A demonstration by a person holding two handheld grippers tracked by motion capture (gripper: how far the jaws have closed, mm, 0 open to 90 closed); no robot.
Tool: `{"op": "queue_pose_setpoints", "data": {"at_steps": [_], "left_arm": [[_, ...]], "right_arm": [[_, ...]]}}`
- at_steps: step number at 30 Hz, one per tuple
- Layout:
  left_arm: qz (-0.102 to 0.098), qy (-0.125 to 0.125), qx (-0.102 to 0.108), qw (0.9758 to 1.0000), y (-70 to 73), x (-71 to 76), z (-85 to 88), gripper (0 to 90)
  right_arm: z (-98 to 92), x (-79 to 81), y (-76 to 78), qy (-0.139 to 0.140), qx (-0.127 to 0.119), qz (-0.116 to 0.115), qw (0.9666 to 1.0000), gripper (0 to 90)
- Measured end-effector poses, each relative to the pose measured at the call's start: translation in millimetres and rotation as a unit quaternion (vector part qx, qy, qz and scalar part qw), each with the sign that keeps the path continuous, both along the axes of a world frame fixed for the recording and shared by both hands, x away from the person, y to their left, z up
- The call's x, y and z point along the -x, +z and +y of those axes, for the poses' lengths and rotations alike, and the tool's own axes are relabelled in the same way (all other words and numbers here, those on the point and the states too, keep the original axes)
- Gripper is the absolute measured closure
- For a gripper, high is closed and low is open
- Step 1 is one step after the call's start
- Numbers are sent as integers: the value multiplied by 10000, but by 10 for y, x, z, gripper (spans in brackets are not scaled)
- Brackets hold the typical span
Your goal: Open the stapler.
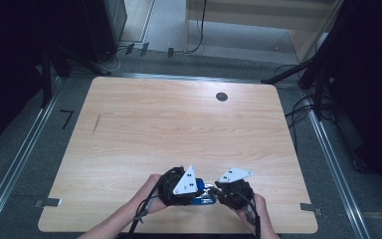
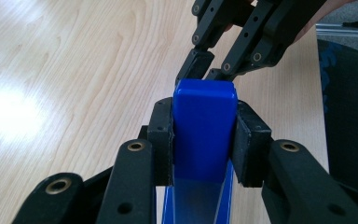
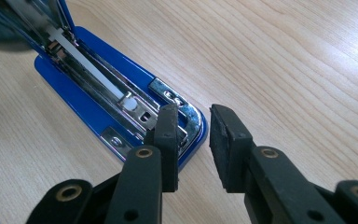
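Observation:
A blue stapler lies opened near the table's front edge, between my two grippers. My left gripper is shut on the stapler's blue top cover, which is lifted; its pads press both sides of the cover. In the right gripper view the blue base and the chrome staple channel lie flat on the wood. My right gripper is open at the stapler's front tip, its left pad over the chrome end and its right pad off to the side. The right gripper also shows beyond the cover.
The wooden table has a round cable hole at the back and a dark streak at the left. Its right edge runs close to the grippers. Metal rails and cables lie on the floor around it.

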State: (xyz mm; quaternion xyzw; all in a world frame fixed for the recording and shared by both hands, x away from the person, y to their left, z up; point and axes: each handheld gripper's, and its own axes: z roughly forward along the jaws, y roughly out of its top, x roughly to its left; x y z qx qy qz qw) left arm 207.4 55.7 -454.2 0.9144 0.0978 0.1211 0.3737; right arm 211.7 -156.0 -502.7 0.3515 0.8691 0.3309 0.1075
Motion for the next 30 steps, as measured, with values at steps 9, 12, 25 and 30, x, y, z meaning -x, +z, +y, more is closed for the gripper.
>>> {"op": "queue_pose_setpoints", "data": {"at_steps": [9, 12, 25, 30], "left_arm": [[29, 140, 88, 9999, 56, 34, 182, 659], [90, 223, 147, 9996, 67, 40, 273, 656], [245, 398, 198, 9987, 79, 95, 491, 652], [260, 432, 231, 9985, 74, 107, 502, 653]], "right_arm": [[14, 5, 5, -43, 46, 12, 10000, 741], [18, 6, 8, -30, 97, -14, 9999, 742], [33, 14, 16, -37, 138, -5, 9999, 745], [36, 19, 18, -27, 152, -27, 9999, 745]]}}
